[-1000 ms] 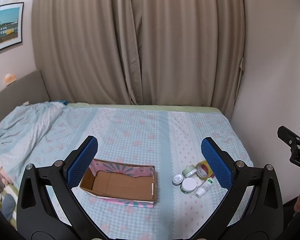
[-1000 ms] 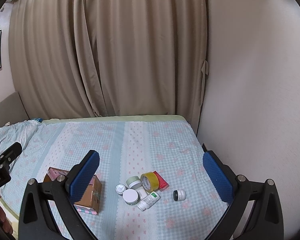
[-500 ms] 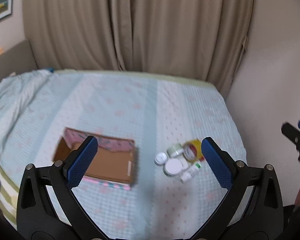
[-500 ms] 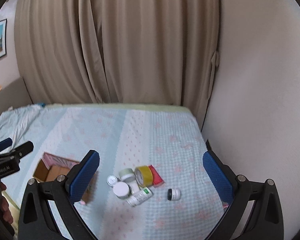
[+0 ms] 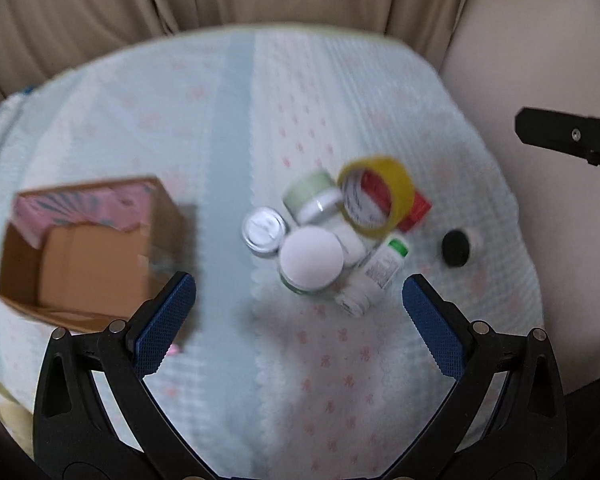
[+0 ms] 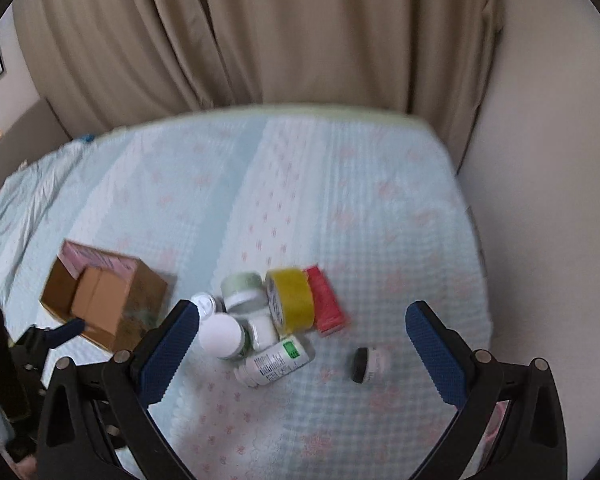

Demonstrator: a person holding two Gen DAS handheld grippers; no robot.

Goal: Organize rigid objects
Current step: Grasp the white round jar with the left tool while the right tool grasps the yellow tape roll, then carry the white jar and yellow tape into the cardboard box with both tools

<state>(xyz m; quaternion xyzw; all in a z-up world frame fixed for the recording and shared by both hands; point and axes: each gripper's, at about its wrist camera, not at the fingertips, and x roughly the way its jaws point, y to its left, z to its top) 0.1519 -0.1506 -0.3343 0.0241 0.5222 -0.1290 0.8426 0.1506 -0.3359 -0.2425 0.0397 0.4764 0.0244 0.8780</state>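
Left wrist view: left claw (image 5: pixel 299 307) released, above bed (image 5: pixel 228 120); approach step, nothing grasped.
Items: white-lid jar (image 5: pixel 311 259), yellow tape roll (image 5: pixel 376 196), bottle (image 5: pixel 376 276) clustered; cardboard box (image 5: pixel 88 248) apart, open.
Right wrist view: right claw (image 6: pixel 302 343) released; black-capped jar (image 6: pixel 369 364) lies alone.
Next move: likely descent, one item chosen.

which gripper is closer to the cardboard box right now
Left. The left gripper hangs by the cardboard box, one finger overlapping its near corner. The right gripper is over the jars and tape, with the box off to its left.
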